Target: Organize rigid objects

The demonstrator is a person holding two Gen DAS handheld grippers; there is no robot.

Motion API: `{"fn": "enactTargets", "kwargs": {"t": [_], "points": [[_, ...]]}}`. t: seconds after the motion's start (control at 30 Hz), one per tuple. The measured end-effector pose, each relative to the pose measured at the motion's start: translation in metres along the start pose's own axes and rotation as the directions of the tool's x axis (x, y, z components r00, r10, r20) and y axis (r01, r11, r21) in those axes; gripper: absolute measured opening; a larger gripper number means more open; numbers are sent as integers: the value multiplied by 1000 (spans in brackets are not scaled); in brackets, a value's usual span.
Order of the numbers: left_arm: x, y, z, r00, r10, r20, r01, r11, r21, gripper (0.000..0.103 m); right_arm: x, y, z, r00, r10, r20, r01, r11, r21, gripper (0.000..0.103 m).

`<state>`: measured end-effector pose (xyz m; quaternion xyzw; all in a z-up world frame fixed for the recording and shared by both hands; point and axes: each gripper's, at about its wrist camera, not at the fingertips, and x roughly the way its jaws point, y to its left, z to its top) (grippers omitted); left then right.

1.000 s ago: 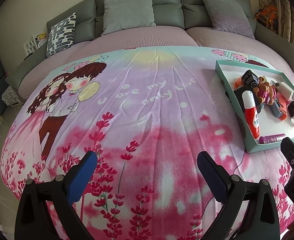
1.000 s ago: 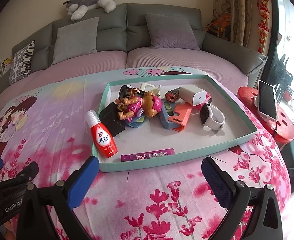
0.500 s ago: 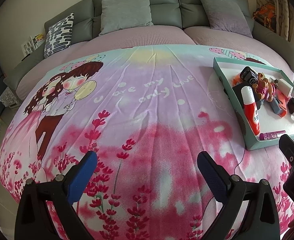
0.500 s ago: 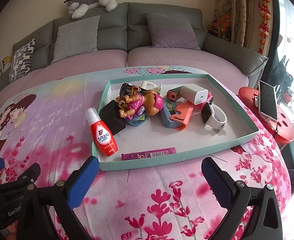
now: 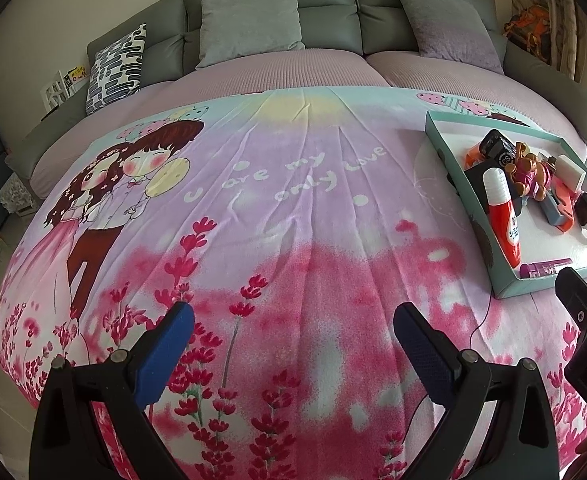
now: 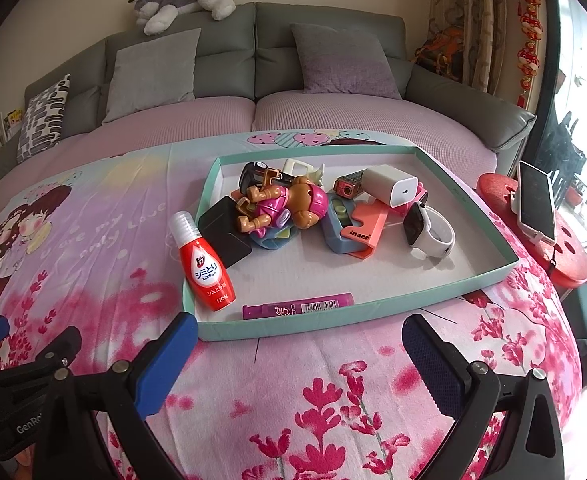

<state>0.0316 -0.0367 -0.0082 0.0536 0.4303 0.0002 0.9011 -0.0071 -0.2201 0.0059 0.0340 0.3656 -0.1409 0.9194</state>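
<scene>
Where right wrist looks, phone (image 6: 535, 200), left misses

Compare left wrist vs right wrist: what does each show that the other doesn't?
Left wrist only: the cartoon couple print in full and most of the bare blanket.

Right wrist only: the phone on a red stool, and the whole plush husky.

Both: the teal tray, red bottle, purple tube, toy dog figure, white smartwatch, sofa.

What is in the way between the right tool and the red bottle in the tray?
Only the tray's low front wall. The red bottle leans in the near left corner just behind it, and the right tool is open in front, over bare blanket. Reaching from above clears the wall. The purple tube lies beside the bottle, not across it.
</scene>
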Motion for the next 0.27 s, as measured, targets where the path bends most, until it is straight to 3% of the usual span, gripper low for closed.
{"fn": "enactTargets", "kwargs": {"t": [0.27], "points": [[-5, 0, 0, 1000, -12, 27, 12, 1000, 5, 100, 0, 1, 1, 1000, -2, 3, 2, 1000, -5, 103]]}}
